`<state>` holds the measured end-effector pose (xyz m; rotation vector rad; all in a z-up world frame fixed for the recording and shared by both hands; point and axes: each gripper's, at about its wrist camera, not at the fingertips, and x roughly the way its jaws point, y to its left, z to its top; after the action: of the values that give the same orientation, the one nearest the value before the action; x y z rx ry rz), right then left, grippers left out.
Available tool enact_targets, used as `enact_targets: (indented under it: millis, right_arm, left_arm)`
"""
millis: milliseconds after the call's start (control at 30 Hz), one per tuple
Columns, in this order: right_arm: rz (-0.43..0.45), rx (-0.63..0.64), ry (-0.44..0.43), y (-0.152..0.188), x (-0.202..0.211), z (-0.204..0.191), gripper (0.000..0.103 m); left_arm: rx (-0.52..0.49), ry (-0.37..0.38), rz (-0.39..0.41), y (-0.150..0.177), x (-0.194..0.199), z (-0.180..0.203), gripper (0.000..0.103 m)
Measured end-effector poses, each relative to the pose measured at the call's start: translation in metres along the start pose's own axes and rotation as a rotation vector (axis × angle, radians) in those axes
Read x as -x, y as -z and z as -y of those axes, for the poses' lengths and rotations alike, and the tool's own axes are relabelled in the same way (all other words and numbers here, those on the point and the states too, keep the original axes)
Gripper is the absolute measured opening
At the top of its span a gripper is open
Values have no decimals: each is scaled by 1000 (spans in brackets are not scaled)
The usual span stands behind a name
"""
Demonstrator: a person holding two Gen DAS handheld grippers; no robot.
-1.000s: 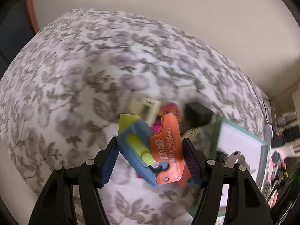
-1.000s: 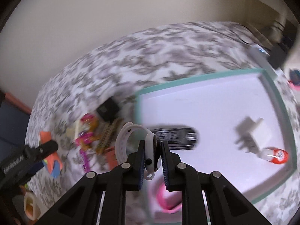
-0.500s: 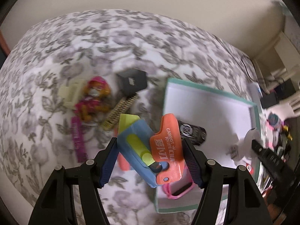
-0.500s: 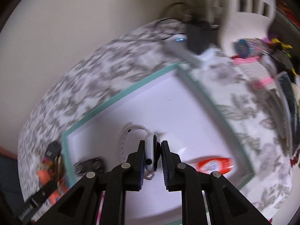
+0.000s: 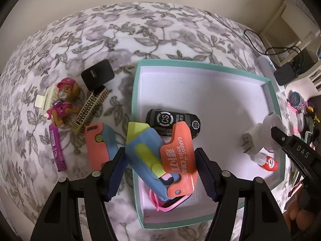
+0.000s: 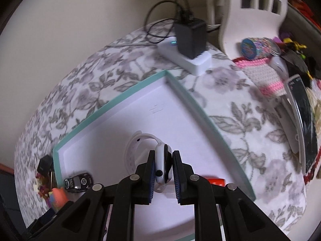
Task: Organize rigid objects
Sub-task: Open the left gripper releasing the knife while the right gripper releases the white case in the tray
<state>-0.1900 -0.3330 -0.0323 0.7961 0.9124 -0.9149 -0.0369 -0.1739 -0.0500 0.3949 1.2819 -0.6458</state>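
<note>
Both hands have swung in over the teal tray [image 5: 272,92] since a second ago, so both loads are now set to drop. Left gripper [image 5: 160,172] is clamped on the blue-orange toy knife [image 5: 158,158], hanging over the tray's near-left rim. Right gripper [image 6: 163,172] is clenched on the white watch [image 6: 160,160] above the tray's middle. Far half of the tray is bare; toy car [image 5: 172,120], white plug [image 5: 252,140], red bottle [image 5: 267,161] and pink watch [image 5: 170,202] crowd the near side, so drop far

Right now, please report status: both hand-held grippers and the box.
Left hand-held gripper shut on carrot knife toy. Right hand-held gripper shut on white watch. Both over teal box; toy car below.
</note>
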Motion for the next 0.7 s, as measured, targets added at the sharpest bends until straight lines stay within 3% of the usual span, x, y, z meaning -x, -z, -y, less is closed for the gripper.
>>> enact_targets:
  millis: [267,700]
  right_arm:
    - [-38,70,-70,9,-7,-26,17]
    - [-47,125,-59,14,-12,-37,19]
  left_arm:
    - [-19,-11,-9,1,-6,6,69]
    - [-34,-6,-7,1,-6,7,70]
